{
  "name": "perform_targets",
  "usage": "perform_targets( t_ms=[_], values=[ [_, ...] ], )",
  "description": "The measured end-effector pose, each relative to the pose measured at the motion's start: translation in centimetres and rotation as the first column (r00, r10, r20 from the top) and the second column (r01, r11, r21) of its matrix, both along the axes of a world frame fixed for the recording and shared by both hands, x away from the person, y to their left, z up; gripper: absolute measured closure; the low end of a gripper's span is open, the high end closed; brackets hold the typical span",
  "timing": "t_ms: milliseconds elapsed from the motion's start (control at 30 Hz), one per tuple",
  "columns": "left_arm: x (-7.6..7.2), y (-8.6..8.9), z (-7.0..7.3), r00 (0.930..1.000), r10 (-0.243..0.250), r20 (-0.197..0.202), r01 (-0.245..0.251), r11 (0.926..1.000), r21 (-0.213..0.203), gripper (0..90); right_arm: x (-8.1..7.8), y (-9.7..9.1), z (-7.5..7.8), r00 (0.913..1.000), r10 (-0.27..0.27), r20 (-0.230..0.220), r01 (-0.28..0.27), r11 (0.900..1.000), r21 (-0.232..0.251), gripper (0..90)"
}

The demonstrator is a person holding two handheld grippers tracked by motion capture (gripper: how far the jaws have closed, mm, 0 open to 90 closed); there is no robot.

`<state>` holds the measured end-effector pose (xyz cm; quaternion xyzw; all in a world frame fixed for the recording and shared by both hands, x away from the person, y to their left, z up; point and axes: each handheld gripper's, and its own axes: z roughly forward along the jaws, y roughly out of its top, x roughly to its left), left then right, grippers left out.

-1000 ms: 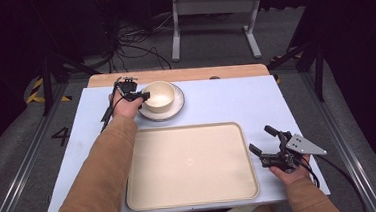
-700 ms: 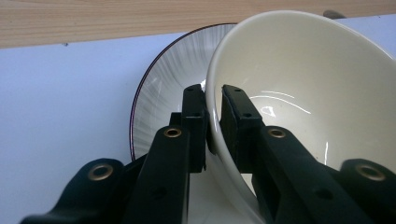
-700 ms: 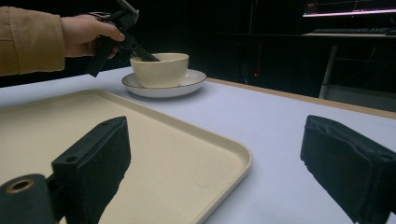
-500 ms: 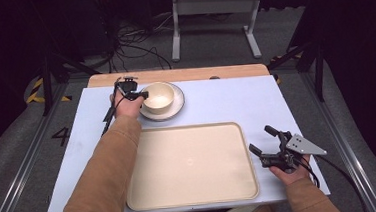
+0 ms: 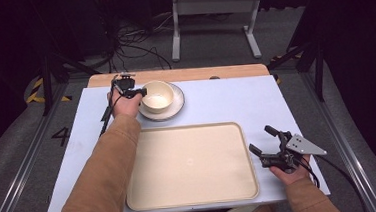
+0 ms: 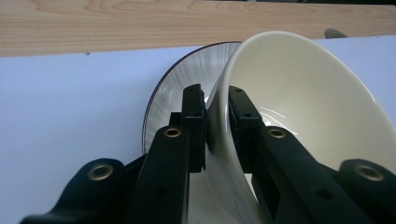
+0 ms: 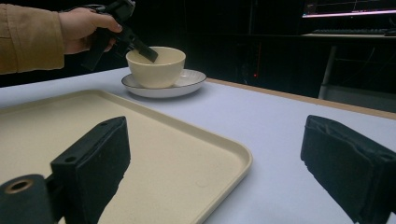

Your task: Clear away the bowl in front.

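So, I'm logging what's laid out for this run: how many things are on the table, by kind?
Bowl: 1
Saucer: 1
Tray: 1
Total: 3

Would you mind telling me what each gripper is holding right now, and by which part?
The left gripper pinches the cream bowl by its rim, one jaw inside, one outside. The right gripper holds nothing.

A large rectangular beige plastic tray [image 5: 190, 166] is seen lying flat at lower centre on the pale blue counter [image 5: 236, 102]. A light wooden strip [image 5: 214, 72] runs along the counter's far edge, with black cables [image 5: 132, 47] beyond on the grey floor [image 5: 211, 39].
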<state>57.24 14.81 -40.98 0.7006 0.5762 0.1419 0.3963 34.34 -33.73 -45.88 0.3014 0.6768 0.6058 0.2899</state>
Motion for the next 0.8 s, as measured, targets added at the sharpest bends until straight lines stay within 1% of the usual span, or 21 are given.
perform_targets(
  t_ms=[100,200,300,367,433,567,800],
  values=[
    [-0.1,0.2,0.3,1.0000,-0.001,0.001,0.001,1.0000,-0.006,79.9,0.0,0.0,0.0,1.0000,0.000,-0.001,0.000,1.0000,0.001,8.5],
    [-0.3,0.3,0.9,1.0000,-0.003,0.001,0.003,0.9996,-0.029,80.1,0.0,0.0,0.0,1.0000,0.000,-0.001,0.000,1.0000,0.001,8.5],
    [-0.6,0.5,1.4,0.9999,-0.010,0.009,0.010,0.9991,-0.040,80.2,0.0,0.0,0.0,1.0000,0.001,-0.001,-0.001,1.0000,0.002,8.4],
    [-0.6,0.6,1.5,1.0000,-0.006,0.007,0.006,0.9992,-0.040,80.3,0.0,0.0,0.0,1.0000,0.000,-0.001,0.000,1.0000,0.001,8.4],
    [-0.7,0.8,1.7,1.0000,-0.002,-0.001,0.002,0.9987,-0.051,80.4,0.0,0.0,0.0,1.0000,0.000,-0.001,0.000,1.0000,0.001,8.5],
    [-1.0,1.3,2.2,0.9999,-0.010,-0.011,0.009,0.9985,-0.053,80.8,0.0,0.0,0.0,1.0000,0.000,-0.001,0.000,1.0000,0.000,8.5],
    [-1.4,1.6,3.0,0.9993,-0.031,-0.021,0.030,0.9981,-0.054,81.3,0.0,0.0,0.0,1.0000,-0.001,-0.003,0.001,1.0000,0.002,8.5]
  ],
)
